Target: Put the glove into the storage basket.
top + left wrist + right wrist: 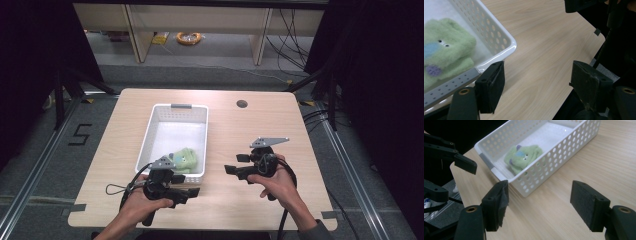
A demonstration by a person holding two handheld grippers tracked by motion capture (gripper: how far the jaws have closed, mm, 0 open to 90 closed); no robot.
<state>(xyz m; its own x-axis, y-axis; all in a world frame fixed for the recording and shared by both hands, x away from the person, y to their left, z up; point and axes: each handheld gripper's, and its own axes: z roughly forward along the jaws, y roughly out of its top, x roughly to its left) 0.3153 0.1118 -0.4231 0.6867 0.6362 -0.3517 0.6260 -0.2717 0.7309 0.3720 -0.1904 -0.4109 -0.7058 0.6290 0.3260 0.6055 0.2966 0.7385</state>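
Both grippers — left gripper, right gripper — empty, jaws apart, near counter's front edge; approach green plush toy in white basket from above, clearing the rim.

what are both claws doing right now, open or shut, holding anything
Left claw: open, empty, beside the near corner of the white perforated plastic basket.
Right claw: open, empty, above the light wooden table.

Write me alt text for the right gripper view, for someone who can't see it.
A white perforated basket sits on a wooden table with a green plush toy lying inside near its closer end. The right gripper, jaws wide open and holding nothing, points toward the basket from the bottom of the frame. The left gripper shows dark at the left edge.
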